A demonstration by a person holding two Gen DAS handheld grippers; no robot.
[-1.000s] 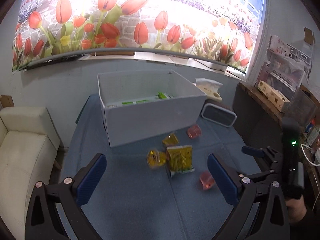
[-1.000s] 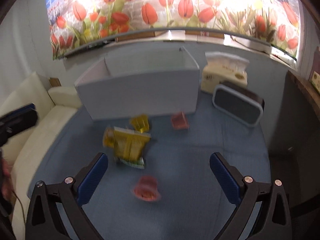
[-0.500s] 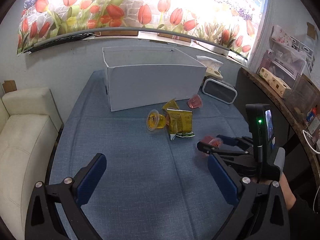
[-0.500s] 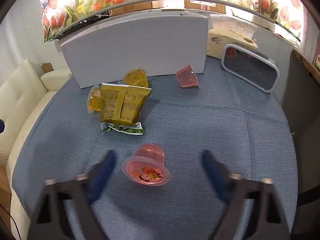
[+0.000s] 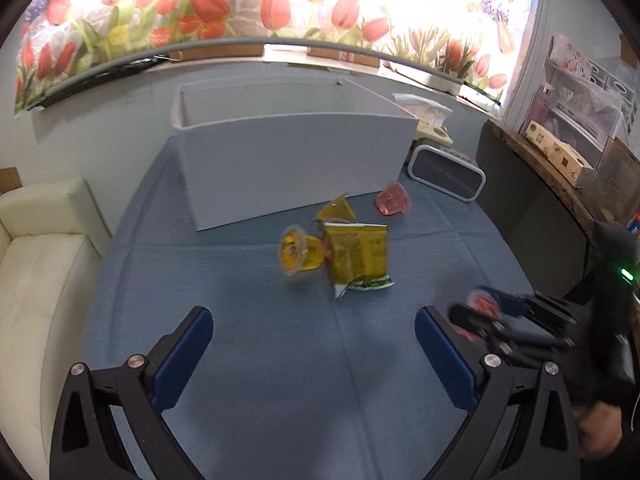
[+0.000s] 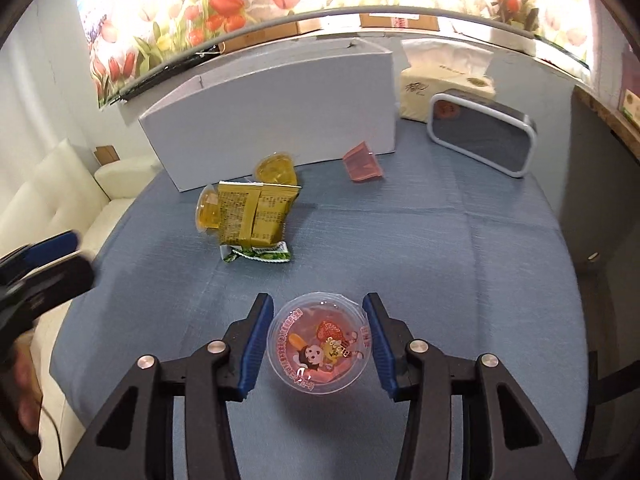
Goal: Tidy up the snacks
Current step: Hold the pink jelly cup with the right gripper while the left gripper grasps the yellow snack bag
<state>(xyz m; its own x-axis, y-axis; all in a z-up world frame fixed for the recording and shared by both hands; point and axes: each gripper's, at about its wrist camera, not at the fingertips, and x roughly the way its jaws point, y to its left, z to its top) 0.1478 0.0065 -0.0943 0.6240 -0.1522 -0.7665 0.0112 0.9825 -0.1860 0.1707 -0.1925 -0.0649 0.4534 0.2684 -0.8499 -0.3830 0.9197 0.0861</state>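
Observation:
My right gripper (image 6: 318, 305) has its jaws closing on a pink jelly cup (image 6: 320, 340), the blue pads pressing its rim from both sides. The left wrist view shows that same cup (image 5: 482, 302) at the right, blurred. My left gripper (image 5: 314, 320) is open over bare blue cloth, short of the snacks. A yellow snack packet (image 5: 356, 256) lies mid-table with a yellow jelly cup (image 5: 296, 254) on its side against it. Another yellow cup (image 5: 336, 210) and a second pink cup (image 5: 394, 200) lie near the white box (image 5: 288, 168).
A dark speaker (image 5: 446, 174) and a tissue box (image 6: 444, 76) stand right of the box. A cream sofa (image 5: 36, 260) borders the table's left edge. A dark shelf (image 5: 540, 184) with cartons runs along the right. A person's hand (image 5: 600, 428) holds the right gripper.
The right gripper's jaws went from wide apart to closed around the pink jelly cup. The left gripper sank and came nearer the snacks.

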